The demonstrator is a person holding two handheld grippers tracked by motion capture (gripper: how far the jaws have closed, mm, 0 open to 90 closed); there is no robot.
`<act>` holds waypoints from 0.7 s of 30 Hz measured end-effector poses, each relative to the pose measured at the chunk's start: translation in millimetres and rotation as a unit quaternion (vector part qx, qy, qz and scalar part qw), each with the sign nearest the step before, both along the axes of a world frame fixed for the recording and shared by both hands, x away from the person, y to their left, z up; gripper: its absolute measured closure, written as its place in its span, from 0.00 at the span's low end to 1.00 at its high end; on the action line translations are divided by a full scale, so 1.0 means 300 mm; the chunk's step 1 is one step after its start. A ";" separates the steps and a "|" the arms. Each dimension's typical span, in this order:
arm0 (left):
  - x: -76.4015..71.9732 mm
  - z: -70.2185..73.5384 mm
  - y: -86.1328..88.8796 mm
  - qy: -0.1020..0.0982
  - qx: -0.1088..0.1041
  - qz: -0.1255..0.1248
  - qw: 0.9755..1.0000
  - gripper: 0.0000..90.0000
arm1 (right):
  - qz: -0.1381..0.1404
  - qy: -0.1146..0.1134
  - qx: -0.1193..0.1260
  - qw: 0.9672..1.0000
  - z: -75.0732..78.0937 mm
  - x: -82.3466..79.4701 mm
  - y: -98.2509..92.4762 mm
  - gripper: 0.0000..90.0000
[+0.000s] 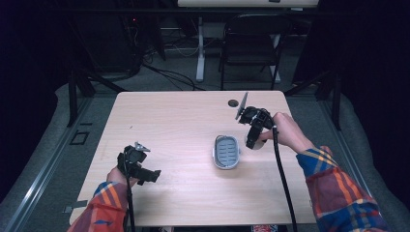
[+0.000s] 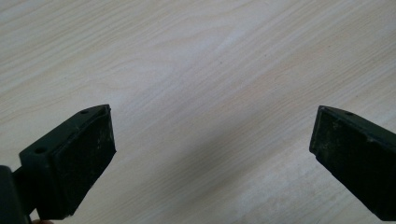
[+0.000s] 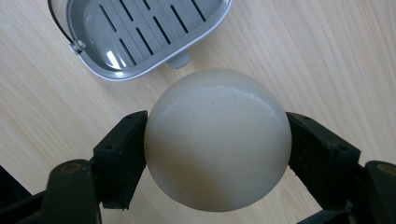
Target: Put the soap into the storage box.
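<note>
Right gripper (image 3: 217, 140) clenched on a pale, smooth ball (image 3: 217, 140), one jaw pad pressed to each side of it. We take the grey slotted tray (image 1: 226, 152) as our landmark. In the high view the ball (image 1: 257, 145) sits just beside the tray's right edge, held by the right gripper (image 1: 255, 140) low over the wooden table (image 1: 183, 116). The tray (image 3: 140, 32) lies just ahead of the held ball in the right gripper view, apart from it. Its long axis runs toward and away from the person.

Left gripper (image 1: 145, 174) rests well to the tray's left and nearer the person, jaws (image 2: 210, 154) spread wide, nothing between them.

We judge the right hand (image 1: 287, 130) nearer; a short leftward carry would put the ball over the tray.
</note>
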State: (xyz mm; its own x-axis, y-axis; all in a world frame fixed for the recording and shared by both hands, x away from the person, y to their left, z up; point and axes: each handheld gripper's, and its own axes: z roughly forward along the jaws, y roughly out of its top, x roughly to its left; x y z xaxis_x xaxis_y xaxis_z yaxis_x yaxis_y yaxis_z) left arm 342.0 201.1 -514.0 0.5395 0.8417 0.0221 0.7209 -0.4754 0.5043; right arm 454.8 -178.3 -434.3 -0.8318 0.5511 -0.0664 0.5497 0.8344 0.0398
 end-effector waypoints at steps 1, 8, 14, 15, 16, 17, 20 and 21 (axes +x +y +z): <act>0.000 -0.001 0.000 0.000 0.000 0.000 1.000 0.00 | 0.002 0.003 0.000 1.000 0.002 0.001 0.007 0.27; 0.000 0.000 0.000 0.000 0.000 0.000 1.000 0.00 | 0.017 0.000 0.001 1.000 0.010 0.004 0.049 0.27; 0.000 0.000 0.000 0.000 0.001 0.000 1.000 0.00 | 0.026 0.000 0.002 1.000 0.012 0.002 0.081 0.27; 0.000 0.000 0.000 0.000 0.000 0.000 1.000 0.00 | 0.024 0.000 0.006 1.000 0.009 0.000 0.087 0.27; 0.000 0.000 0.000 0.000 0.000 0.000 1.000 0.00 | 0.029 0.002 0.002 1.000 0.009 0.002 0.094 0.27; 0.001 -0.001 -0.001 0.000 -0.001 0.000 1.000 0.00 | 0.031 0.002 0.001 1.000 0.007 0.003 0.101 0.27; 0.001 -0.001 -0.001 0.000 -0.001 -0.001 1.000 0.00 | 0.035 0.003 0.005 0.999 0.003 0.005 0.114 0.27; 0.001 -0.002 0.000 0.000 -0.001 -0.001 1.000 0.00 | 0.037 0.004 0.005 0.999 0.001 0.007 0.128 0.27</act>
State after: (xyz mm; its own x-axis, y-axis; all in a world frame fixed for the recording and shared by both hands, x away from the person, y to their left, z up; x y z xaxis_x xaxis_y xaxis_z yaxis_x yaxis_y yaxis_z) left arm 342.4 200.9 -514.6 0.5405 0.8411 0.0206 0.7203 -0.4752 0.5053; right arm 456.9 -139.9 -434.0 -0.8706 0.4890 -0.0544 0.4871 0.8722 0.0443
